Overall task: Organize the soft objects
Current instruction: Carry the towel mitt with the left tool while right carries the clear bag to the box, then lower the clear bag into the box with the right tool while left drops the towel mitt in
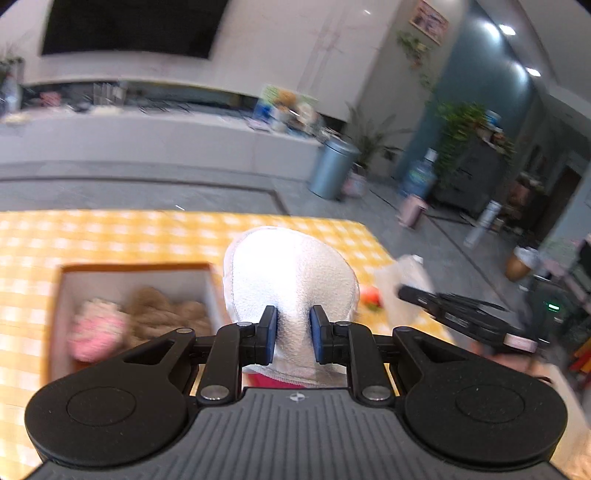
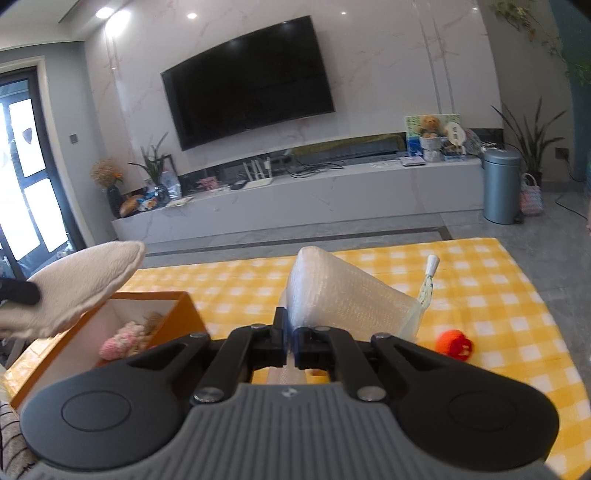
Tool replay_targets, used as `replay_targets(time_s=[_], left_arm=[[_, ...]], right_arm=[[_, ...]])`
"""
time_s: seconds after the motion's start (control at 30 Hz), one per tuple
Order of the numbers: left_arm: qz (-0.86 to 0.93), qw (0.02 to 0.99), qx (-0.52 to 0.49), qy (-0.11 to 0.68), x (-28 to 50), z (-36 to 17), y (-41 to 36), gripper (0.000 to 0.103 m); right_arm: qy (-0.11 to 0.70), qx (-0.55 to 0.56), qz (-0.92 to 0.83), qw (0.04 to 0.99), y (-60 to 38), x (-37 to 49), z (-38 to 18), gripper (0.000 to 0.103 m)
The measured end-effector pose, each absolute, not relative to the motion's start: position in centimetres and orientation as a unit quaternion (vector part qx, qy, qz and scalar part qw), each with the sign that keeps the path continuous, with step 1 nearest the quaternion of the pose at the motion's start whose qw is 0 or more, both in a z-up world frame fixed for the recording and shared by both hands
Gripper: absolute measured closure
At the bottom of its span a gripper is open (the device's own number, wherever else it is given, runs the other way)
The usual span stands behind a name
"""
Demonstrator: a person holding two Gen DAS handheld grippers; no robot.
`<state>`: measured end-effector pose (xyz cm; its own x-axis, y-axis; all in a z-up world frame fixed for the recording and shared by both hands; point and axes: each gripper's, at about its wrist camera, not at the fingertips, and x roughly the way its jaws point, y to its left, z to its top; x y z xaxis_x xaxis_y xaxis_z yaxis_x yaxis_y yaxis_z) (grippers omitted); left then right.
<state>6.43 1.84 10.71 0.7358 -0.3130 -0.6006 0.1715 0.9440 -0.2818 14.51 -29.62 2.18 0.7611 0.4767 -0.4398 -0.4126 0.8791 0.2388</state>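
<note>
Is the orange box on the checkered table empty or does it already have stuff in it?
Not empty. The orange box is open and holds a pink plush and a tan plush.

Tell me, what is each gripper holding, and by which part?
The left gripper pinches the white fluffy oval pad by its near end. The right gripper clamps the clear bubble-wrap bag at its near bottom edge.

**Bright room, one view smeared**

Daylight and ceiling spots (image 2: 192, 15) light the room evenly. The left wrist view is motion-blurred throughout; the white plush (image 1: 291, 273) is blown out by glare. The right wrist view is sharp, with reflections on the television (image 2: 247, 77). Both fisheye views bend straight lines and darken at the corners.
</note>
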Motion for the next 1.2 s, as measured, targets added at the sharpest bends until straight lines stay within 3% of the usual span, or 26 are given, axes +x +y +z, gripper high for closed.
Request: replay_targets(time_s=[0.2,0.37,0.73,0.8,0.87,1.2], left_arm=[[-0.031,0.944,-0.093,0.314,5.8,9.7,4.2,0.082],[-0.028,0.943,-0.152,0.296,5.7,7.9,6.7,0.080],[-0.052,0.945,-0.172,0.273,4.8,6.0,9.6,0.081],[-0.058,0.943,-0.178,0.275,4.8,5.7,9.9,0.082],[-0.064,0.937,-0.184,0.290,5.4,5.1,10.2,0.091],[-0.036,0.924,-0.194,0.328,5.9,3.3,11.9,0.091]], right_arm=[[0.237,0.043,0.278,0.930,-26.2,12.9,3.5,0.102],[0.231,0.041,0.285,0.929,-24.0,11.8,4.2,0.102],[0.231,-0.018,0.349,0.908,-15.7,9.3,5.2,0.103],[0.233,-0.035,0.351,0.906,-14.1,9.1,5.2,0.102],[0.238,-0.049,0.347,0.906,-12.6,9.2,5.0,0.103],[0.284,-0.121,0.348,0.886,-7.0,11.2,3.8,0.103]])
